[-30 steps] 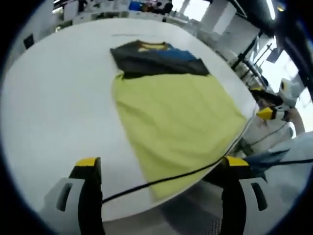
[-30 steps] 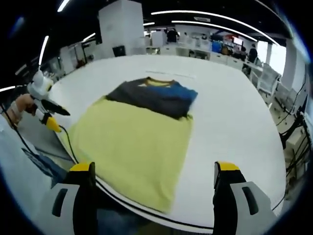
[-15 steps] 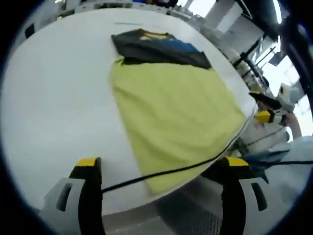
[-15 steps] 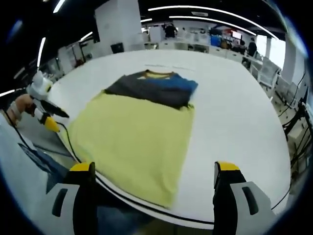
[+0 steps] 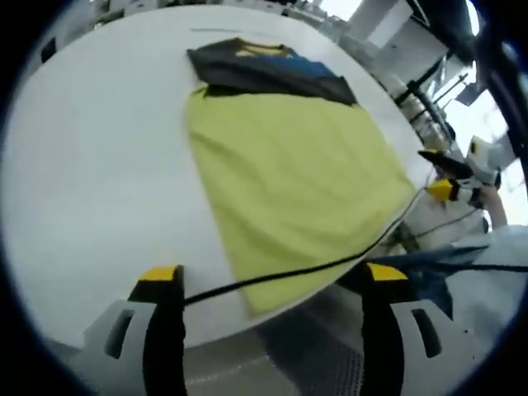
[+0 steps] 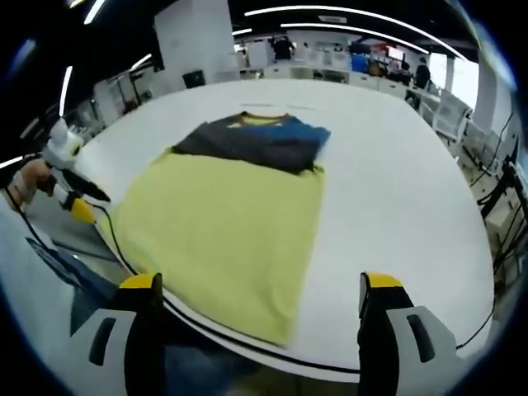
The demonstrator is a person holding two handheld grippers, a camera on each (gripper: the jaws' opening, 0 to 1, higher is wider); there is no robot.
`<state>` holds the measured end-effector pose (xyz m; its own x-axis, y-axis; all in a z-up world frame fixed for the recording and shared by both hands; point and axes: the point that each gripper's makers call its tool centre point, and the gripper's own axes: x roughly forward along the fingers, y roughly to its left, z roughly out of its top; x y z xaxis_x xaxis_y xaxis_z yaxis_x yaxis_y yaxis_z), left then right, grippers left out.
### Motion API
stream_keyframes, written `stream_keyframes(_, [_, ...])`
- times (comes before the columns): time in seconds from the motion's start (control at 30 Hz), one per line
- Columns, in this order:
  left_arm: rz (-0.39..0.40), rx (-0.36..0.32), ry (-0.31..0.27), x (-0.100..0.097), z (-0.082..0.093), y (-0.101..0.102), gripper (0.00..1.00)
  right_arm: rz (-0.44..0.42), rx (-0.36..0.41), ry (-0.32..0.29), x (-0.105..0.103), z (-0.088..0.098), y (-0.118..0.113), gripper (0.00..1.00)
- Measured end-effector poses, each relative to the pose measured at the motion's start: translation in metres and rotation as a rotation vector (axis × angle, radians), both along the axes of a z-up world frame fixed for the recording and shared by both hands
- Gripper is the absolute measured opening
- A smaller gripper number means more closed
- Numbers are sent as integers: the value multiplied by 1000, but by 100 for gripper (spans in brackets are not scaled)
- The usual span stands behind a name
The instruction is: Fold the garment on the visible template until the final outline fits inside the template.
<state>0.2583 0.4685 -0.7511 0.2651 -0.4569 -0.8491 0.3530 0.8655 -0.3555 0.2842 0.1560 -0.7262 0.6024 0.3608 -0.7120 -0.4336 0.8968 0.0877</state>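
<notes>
Nothing's really changed on the surface (image 6: 396, 190), both tools, left tool (image 5: 268, 289) and right tool (image 6: 260, 293), have just hung back wide and empty, so the garment (image 6: 252, 142) stays unfolded past the far end of the yellow template (image 6: 223, 227).

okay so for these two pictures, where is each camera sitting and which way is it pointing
Left gripper view: rides on the left gripper, off the near edge of the white table, looking across it at the yellow template and folded dark garment; its open jaws show, with the right gripper at right.
Right gripper view: rides on the right gripper, facing the same table edge; its open jaws show, with the left gripper and a hand at left.
Shared: table, template, garment, black cable.
</notes>
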Motion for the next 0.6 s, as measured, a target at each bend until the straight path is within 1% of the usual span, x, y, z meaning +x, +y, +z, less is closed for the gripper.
stream_keyframes(0.13, [-9, -11, 16, -3, 0, -3, 78, -10, 15, 19, -2, -5, 1, 96])
stream_keyframes(0.23, [-25, -29, 53, -10, 2, -7, 74, -16, 23, 28, -3, -8, 1, 94])
stream_keyframes(0.33, [-32, -15, 45, -11, 0, -7, 67, -21, 34, 39, -6, -10, 1, 93])
stream_keyframes(0.43, [-18, -32, 51, -12, 2, -8, 67, -29, 38, 64, -10, -16, -1, 91])
stream_keyframes(0.6, [-26, -28, 56, -14, 2, -9, 66, -42, 42, 88, -15, -24, -3, 90])
